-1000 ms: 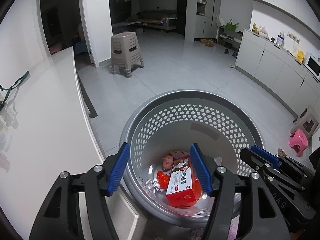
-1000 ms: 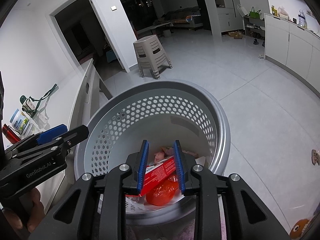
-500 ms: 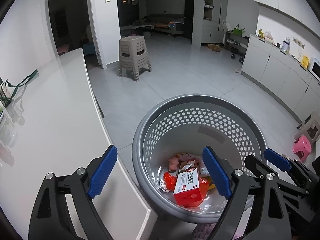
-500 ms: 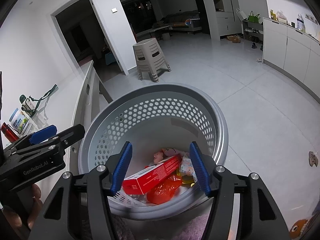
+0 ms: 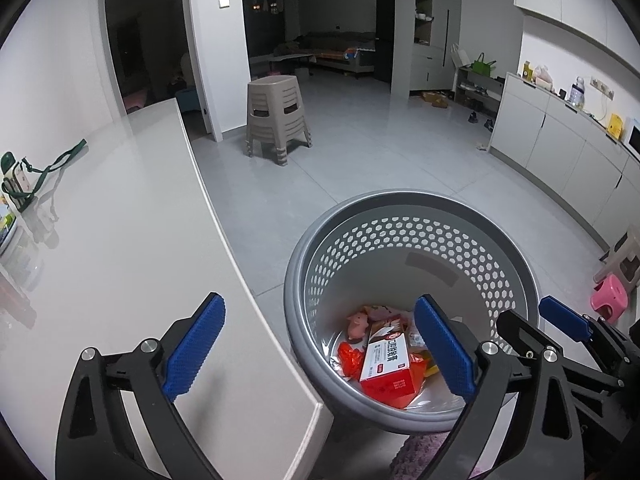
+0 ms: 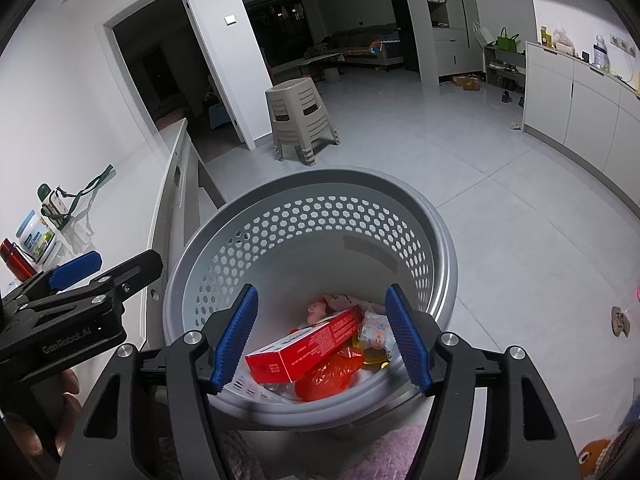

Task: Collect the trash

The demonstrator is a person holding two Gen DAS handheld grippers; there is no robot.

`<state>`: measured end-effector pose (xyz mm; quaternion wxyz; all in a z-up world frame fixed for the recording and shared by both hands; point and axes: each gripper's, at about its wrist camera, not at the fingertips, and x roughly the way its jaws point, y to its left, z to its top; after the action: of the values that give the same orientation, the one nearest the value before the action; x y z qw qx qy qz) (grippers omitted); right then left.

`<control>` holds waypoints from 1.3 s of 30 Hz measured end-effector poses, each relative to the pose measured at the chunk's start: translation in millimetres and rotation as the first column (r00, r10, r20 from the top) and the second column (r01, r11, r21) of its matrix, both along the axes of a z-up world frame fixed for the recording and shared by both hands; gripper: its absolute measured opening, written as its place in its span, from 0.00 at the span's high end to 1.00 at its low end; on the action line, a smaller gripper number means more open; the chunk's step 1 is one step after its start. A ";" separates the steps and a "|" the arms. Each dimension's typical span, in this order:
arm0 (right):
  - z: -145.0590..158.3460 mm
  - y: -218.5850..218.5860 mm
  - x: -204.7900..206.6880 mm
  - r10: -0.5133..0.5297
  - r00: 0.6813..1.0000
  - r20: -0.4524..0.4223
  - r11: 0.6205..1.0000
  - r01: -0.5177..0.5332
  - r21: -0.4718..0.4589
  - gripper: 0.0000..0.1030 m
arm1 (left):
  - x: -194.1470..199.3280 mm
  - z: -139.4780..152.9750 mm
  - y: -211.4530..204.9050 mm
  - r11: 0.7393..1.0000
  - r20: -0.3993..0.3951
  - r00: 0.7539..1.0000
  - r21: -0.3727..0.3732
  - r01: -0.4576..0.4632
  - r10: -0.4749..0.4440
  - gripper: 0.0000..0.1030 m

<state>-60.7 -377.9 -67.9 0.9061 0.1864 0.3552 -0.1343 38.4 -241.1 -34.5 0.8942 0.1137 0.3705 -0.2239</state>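
Both jaws are opening, gripping nothing; beneath my right gripper [image 6: 322, 336] the red carton [image 6: 306, 344] lies in the perforated basket [image 6: 312, 216].

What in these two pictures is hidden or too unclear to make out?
- Basket bottom: in both views the red box and orange bag cover what lies beneath.
- Box print: left view, too small to read.
- Bottles on the counter: right view, partly cut off behind the left gripper.
- Right gripper: left view, cut off by the edge.
- Orange thing on the floor: right view, cut by the lens rim.
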 end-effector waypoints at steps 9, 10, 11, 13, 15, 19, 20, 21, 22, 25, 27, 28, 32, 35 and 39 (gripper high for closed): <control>-3.0 0.2 1.1 0.003 1.000 -0.030 1.000 -0.002 0.006 0.31 | -2.0 2.7 9.1 1.000 -0.006 1.000 -0.018 -0.024 0.024 0.07; -3.1 1.5 1.7 0.002 1.000 -0.030 1.000 -0.002 0.006 0.31 | -2.1 2.4 9.2 1.000 -0.008 1.000 -0.015 -0.024 0.023 0.07; -3.0 1.7 1.9 0.002 1.000 -0.031 1.000 -0.002 0.006 0.31 | -2.1 2.5 9.2 1.000 -0.010 1.000 -0.013 -0.022 0.022 0.07; -3.0 3.4 2.1 0.004 1.000 -0.031 1.000 -0.004 0.005 0.31 | -2.4 2.5 7.8 1.000 -0.012 1.000 -0.010 -0.020 0.020 0.07; -2.6 3.7 2.1 0.006 0.999 -0.032 1.000 -0.006 0.003 0.31 | -4.0 3.0 8.0 1.000 -0.013 1.000 -0.008 -0.013 0.013 0.07; -2.0 3.9 2.0 0.005 1.000 -0.029 1.000 -0.005 0.001 0.31 | -3.8 3.4 8.1 1.000 -0.006 1.000 -0.009 -0.015 0.015 0.07; -2.0 4.2 2.0 0.004 1.000 -0.028 1.000 -0.004 0.002 0.31 | -4.0 3.0 8.5 1.000 -0.007 1.000 -0.009 -0.017 0.017 0.07; -1.9 3.7 1.8 0.003 1.000 -0.026 1.000 -0.003 0.002 0.31 | -4.0 2.9 8.8 1.000 -0.007 1.000 -0.009 -0.019 0.019 0.07; -1.7 4.0 1.0 0.002 1.000 -0.025 1.000 -0.002 0.002 0.31 | -3.9 3.3 8.7 1.000 -0.007 1.000 -0.009 -0.021 0.021 0.07; -2.1 4.0 -0.3 0.001 1.000 -0.022 1.000 -0.001 0.004 0.31 | -4.3 2.9 8.8 1.000 -0.005 1.000 -0.007 -0.022 0.022 0.07; -2.5 3.5 -1.4 0.001 1.000 -0.022 1.000 -0.001 0.005 0.31 | -4.3 2.0 8.2 1.000 -0.004 1.000 -0.001 -0.022 0.022 0.07; -2.3 3.5 -1.4 0.002 1.000 -0.023 1.000 -0.002 0.005 0.31 | -4.2 1.6 6.7 1.000 -0.006 1.000 0.002 -0.022 0.022 0.07; -2.5 3.4 -1.5 0.001 1.000 -0.022 1.000 0.000 0.004 0.31 | -1.2 -0.2 3.9 1.000 -0.014 1.000 0.006 -0.026 0.026 0.07; -2.5 4.1 -1.5 -0.001 1.000 -0.023 1.000 0.001 0.008 0.31 | 0.2 -1.1 4.2 1.000 -0.016 1.000 0.008 -0.027 0.027 0.07; -2.5 3.7 -1.8 0.001 1.000 -0.022 1.000 -0.001 0.006 0.31 | -0.1 -1.2 4.3 1.000 -0.017 1.000 0.007 -0.025 0.025 0.07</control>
<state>-62.5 -374.2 -70.4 0.9016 0.1877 0.3657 -0.1350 38.3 -236.7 -35.7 0.8934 0.1100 0.3802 -0.2125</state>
